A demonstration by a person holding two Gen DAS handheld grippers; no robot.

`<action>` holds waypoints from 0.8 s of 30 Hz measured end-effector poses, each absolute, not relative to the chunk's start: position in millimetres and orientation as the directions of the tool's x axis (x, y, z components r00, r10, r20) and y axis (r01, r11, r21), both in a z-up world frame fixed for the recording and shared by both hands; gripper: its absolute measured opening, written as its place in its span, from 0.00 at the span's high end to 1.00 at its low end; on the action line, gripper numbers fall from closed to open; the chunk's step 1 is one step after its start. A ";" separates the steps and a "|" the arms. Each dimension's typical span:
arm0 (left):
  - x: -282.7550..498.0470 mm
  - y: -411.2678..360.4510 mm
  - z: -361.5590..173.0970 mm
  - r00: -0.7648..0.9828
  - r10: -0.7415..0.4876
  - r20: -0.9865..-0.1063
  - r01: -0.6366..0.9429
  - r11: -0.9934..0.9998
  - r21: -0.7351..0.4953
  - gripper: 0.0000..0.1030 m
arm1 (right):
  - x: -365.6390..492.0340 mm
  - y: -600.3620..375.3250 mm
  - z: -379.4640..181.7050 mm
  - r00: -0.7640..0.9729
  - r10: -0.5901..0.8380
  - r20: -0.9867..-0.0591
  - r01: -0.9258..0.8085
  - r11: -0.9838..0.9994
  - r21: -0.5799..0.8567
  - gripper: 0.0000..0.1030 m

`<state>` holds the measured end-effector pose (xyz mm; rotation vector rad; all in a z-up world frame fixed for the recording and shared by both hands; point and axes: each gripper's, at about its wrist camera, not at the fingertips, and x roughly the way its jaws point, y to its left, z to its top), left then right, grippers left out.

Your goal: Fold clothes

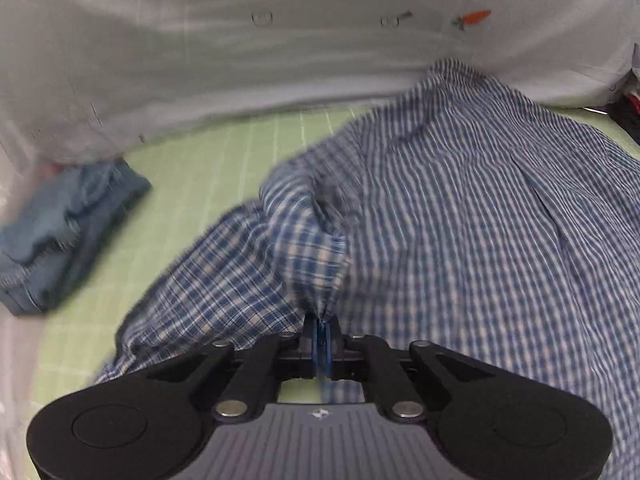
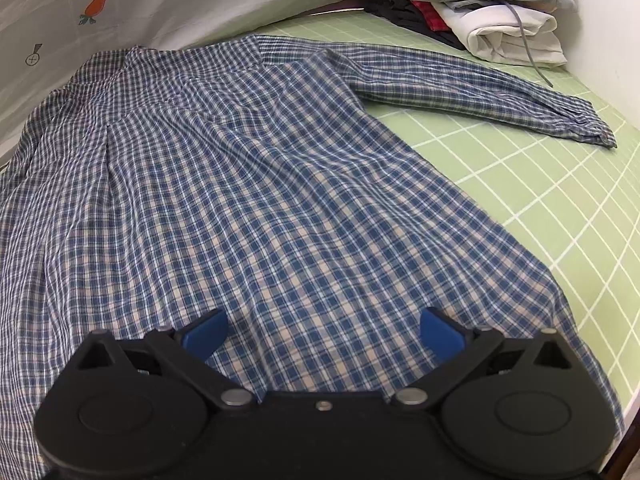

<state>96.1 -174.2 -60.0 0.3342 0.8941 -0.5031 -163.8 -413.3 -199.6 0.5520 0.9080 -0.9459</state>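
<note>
Left gripper point(image 1: 320, 330) pinched on plaid shirt point(image 2: 248, 200) sleeve, frame centre | right gripper point(image 2: 322, 334) fingers wide, empty (hovering over hem) | I'd carry sleeve across smoothly.

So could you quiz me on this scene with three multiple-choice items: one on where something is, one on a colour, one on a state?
1. Where is the stack of folded clothes?
A. at the mat's far right corner
B. on top of the plaid shirt
C. between the right gripper's fingers

2. What colour is the gridded mat?
A. red
B. light green
C. black

3. How are the left gripper's fingers?
A. wide open over bare mat
B. out of view
C. shut on a bunch of the plaid shirt

Answers:
1 A: the stack sits past the shirt's outstretched sleeve.
2 B: pale green with white lines shows beside the shirt.
3 C: the blue fingers meet with plaid cloth pinched between them.
</note>
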 end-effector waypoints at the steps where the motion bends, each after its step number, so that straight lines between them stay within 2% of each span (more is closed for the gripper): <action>1: 96.0 -170.8 -65.0 0.481 -0.293 -0.826 0.540 0.842 0.016 0.91 | -163.9 -413.0 -199.7 0.277 -0.446 -0.851 0.867 0.497 0.022 0.00; 3: 94.9 -160.9 -67.4 0.438 -0.333 -0.835 0.519 0.852 -0.068 0.78 | -163.5 -412.4 -199.5 0.276 -0.445 -0.852 0.867 0.499 0.021 0.00; 6: 98.3 -138.5 -52.3 0.487 -0.356 -0.798 0.469 0.877 -0.104 0.61 | -160.4 -410.4 -199.8 0.265 -0.448 -0.854 0.864 0.504 0.004 0.00; 7: 101.4 -128.4 -47.9 0.506 -0.356 -0.786 0.442 0.889 -0.118 0.58 | -159.1 -409.6 -200.1 0.262 -0.450 -0.854 0.862 0.507 -0.003 0.00; 9: 109.0 -105.6 -42.1 0.551 -0.311 -0.774 0.347 0.929 -0.127 0.43 | -158.2 -408.5 -200.6 0.264 -0.452 -0.852 0.860 0.510 -0.004 0.00; 10: 114.7 -96.0 -43.8 0.568 -0.261 -0.781 0.290 0.951 -0.107 0.40 | -157.8 -408.0 -200.8 0.265 -0.454 -0.851 0.859 0.512 -0.005 0.00; 13: 129.9 -67.8 -54.5 0.571 -0.120 -0.812 0.144 0.989 -0.045 0.39 | -158.2 -407.7 -201.0 0.267 -0.457 -0.848 0.860 0.511 -0.005 0.00; 15: 133.6 -46.2 -57.3 0.559 -0.118 -0.821 0.086 0.993 -0.084 0.39 | -158.3 -407.6 -201.2 0.268 -0.458 -0.848 0.859 0.511 -0.005 0.00; 17: 131.4 -26.3 -54.5 0.563 -0.186 -0.805 0.074 0.982 -0.175 0.38 | -158.5 -407.4 -201.4 0.269 -0.458 -0.847 0.859 0.512 -0.005 0.00; 18: 130.6 -21.4 -54.0 0.568 -0.200 -0.799 0.074 0.978 -0.193 0.35 | -158.5 -406.9 -201.7 0.269 -0.459 -0.847 0.859 0.512 -0.005 0.00; 20: 131.9 -20.8 -57.1 0.570 -0.145 -0.809 0.056 0.989 -0.138 0.29 | -158.4 -406.4 -201.7 0.267 -0.462 -0.846 0.861 0.508 -0.005 0.00; 22: 132.2 -25.5 -66.7 0.544 -0.072 -0.836 0.049 0.997 -0.054 0.29 | -157.1 -405.7 -202.0 0.266 -0.466 -0.844 0.863 0.505 -0.007 0.00; 24: 131.7 -27.7 -77.1 0.522 -0.066 -0.851 0.054 0.998 -0.045 0.29 | -156.3 -405.2 -202.1 0.268 -0.468 -0.842 0.862 0.506 -0.007 0.00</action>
